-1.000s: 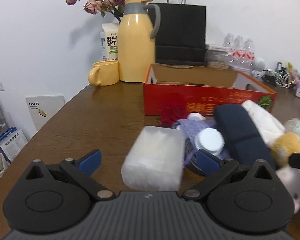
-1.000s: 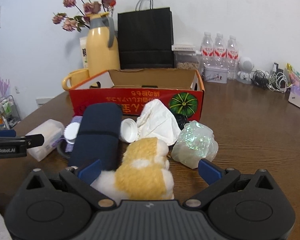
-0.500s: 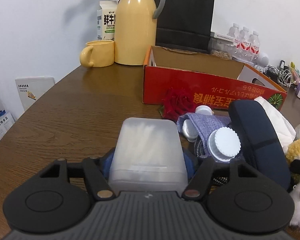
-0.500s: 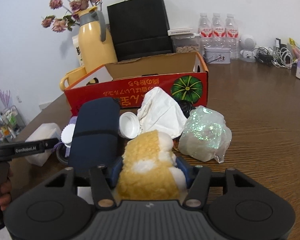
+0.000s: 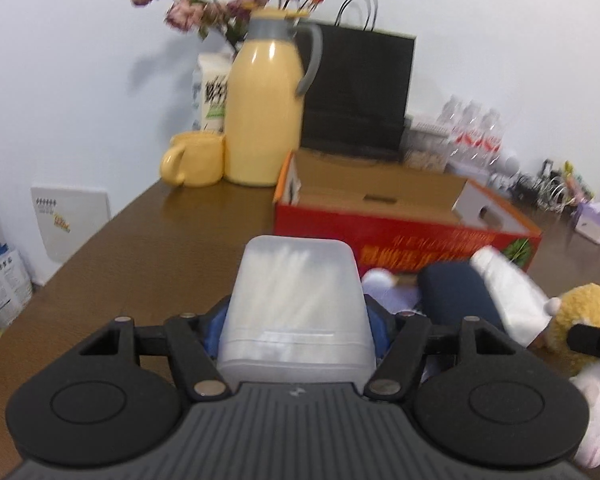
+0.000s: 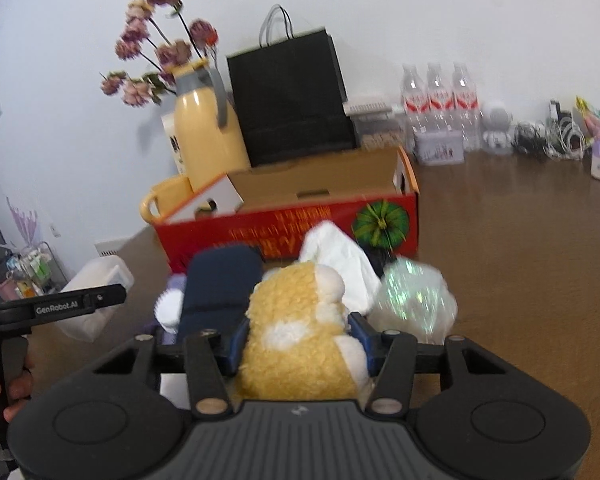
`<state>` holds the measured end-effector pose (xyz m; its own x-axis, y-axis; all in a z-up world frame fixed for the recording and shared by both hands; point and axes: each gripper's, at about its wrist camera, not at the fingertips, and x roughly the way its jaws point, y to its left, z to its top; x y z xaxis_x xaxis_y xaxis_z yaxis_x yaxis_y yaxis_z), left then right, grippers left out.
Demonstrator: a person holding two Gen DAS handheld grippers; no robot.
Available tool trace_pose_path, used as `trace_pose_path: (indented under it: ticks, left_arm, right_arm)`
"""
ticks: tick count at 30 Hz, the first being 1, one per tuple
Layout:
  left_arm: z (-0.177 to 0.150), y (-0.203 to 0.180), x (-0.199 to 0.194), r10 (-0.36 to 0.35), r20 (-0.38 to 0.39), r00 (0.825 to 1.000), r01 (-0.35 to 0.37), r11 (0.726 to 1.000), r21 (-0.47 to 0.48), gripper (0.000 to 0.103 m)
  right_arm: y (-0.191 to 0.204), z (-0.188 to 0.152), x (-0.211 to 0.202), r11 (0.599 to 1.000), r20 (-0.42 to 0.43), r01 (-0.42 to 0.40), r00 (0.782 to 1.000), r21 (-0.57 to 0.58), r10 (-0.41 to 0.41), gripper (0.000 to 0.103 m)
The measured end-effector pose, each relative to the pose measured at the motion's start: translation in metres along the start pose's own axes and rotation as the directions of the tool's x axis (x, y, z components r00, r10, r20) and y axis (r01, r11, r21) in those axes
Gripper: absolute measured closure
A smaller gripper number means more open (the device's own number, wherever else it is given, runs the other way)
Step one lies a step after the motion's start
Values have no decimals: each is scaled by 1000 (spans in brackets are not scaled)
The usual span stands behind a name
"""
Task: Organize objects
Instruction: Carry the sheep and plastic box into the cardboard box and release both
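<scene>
Cardboard, red-printed and open-topped, the box [image 5: 404, 236] stood waiting behind the clutter; both loads had just risen off the table toward it. Left gripper [image 5: 296, 320] was clamped on the translucent plastic container [image 5: 296, 300], lifted since half a second before; right gripper [image 6: 300, 336] squeezed the yellow plush toy [image 6: 300, 332], likewise raised
</scene>
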<state>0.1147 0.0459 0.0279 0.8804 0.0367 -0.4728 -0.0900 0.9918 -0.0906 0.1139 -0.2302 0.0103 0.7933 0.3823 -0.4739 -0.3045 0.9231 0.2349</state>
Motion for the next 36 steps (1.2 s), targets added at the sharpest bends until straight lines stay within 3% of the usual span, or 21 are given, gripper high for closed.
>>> trace_pose_path:
  ticks: [8, 14, 20, 27, 32, 36]
  left_arm:
    - [53, -26, 6, -41, 112, 993, 40, 999, 8, 36]
    - [87, -40, 39, -36, 145, 989, 37, 999, -1, 36]
    - [106, -46, 93, -6, 125, 992, 10, 999, -32, 36]
    - [112, -49, 162, 94, 85, 992, -95, 995, 7, 36]
    - [105, -43, 186, 94, -14, 996, -93, 995, 16, 36]
    - [98, -45, 190, 91, -41, 995, -90, 995, 33, 36]
  right_arm:
    - [11, 45, 5, 999, 108, -22, 994, -26, 25, 53]
    - [10, 95, 36, 1000, 179, -9, 984, -16, 12, 53]
    - [-12, 128, 96, 998, 169, 39, 985, 47, -46, 53]
    - [-47, 139, 168, 982, 123, 142, 980, 126, -157, 53]
    - [-56, 135, 184, 977, 82, 171, 980, 130, -182, 53]
    - [-54, 133, 186, 977, 82, 185, 978, 110, -194, 52]
